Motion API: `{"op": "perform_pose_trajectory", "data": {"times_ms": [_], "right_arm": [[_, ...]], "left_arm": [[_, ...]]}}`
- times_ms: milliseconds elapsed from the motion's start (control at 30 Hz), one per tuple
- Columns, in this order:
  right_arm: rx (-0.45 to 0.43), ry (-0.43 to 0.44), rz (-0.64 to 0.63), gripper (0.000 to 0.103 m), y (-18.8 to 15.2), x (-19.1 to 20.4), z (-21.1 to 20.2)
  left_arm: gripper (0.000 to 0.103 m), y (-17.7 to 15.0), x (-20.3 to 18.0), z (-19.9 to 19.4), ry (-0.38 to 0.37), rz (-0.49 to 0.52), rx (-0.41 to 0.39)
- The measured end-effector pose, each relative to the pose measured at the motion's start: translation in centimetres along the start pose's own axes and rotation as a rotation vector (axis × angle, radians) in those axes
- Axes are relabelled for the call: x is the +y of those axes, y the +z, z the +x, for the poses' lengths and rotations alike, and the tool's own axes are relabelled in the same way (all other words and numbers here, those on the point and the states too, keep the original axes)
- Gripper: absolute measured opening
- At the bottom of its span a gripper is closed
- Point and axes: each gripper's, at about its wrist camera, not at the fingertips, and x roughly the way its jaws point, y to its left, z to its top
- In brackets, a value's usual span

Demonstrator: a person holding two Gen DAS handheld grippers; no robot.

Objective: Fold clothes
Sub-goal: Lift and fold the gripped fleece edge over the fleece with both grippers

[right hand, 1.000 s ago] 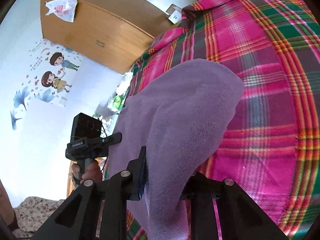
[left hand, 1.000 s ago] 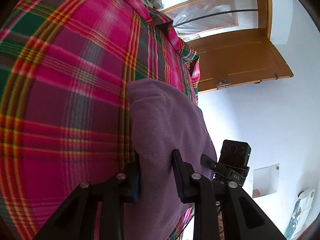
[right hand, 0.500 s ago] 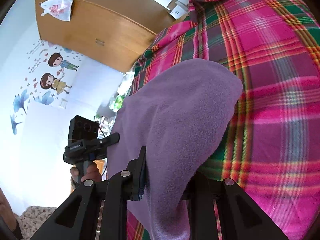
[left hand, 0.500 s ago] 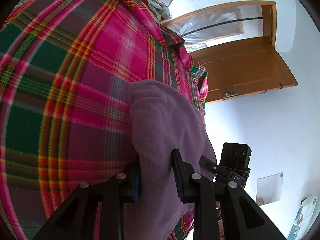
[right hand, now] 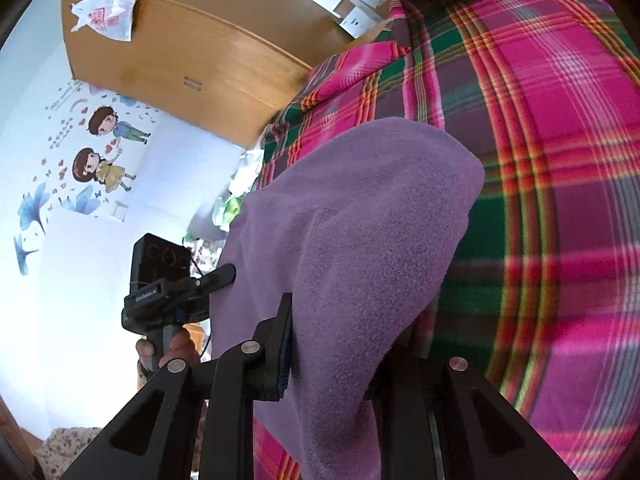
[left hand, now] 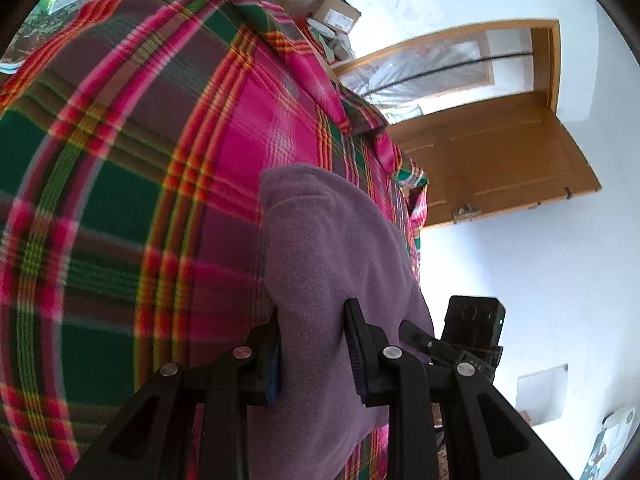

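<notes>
Plaid bedcover point(left hand: 152, 184), purple fleece garment point(left hand: 336, 264) edge clamped in both grippers' jaws

No lettering is sharp enough to read.

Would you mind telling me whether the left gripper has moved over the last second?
Yes. In the left wrist view, the wooden door has slid downward, so the left gripper, shut on the purple fleece, has tilted upward.

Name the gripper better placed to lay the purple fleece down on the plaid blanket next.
Neither: the left gripper and right gripper each clamp an end of the purple fleece above the plaid blanket, so probably both lower together.
</notes>
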Motion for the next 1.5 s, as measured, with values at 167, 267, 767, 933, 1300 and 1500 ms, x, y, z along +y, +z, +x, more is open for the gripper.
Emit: {"op": "perform_pose_trajectory", "data": {"times_ms": [167, 267, 767, 933, 1300, 1500], "right_arm": [[-0.010, 0.008, 0.002, 0.021, 1.1, 0.1, 1.1], [-0.010, 0.003, -0.005, 0.021, 1.5, 0.3, 1.8], [-0.040, -0.013, -0.012, 0.021, 3.3, 0.4, 3.5], [-0.045, -0.029, 0.010, 0.022, 3.5, -0.4, 4.1], [-0.052, -0.054, 0.034, 0.032, 3.1, -1.2, 4.2], [-0.066, -0.090, 0.018, 0.034, 2.5, -0.9, 3.3]], "left_arm": [[0.028, 1.0, 0.6, -0.7, 0.006, -0.004, -0.028], [0.028, 1.4, 1.0, -1.0, 0.009, -0.009, -0.038], [0.028, 3.8, 2.4, -1.0, 0.026, -0.016, -0.061], [0.028, 4.2, 3.1, -1.1, 0.028, -0.024, -0.060], [0.039, 3.6, 4.1, -2.0, 0.036, -0.049, -0.051], [0.039, 1.9, 3.7, -2.9, 0.067, -0.040, -0.057]]}}
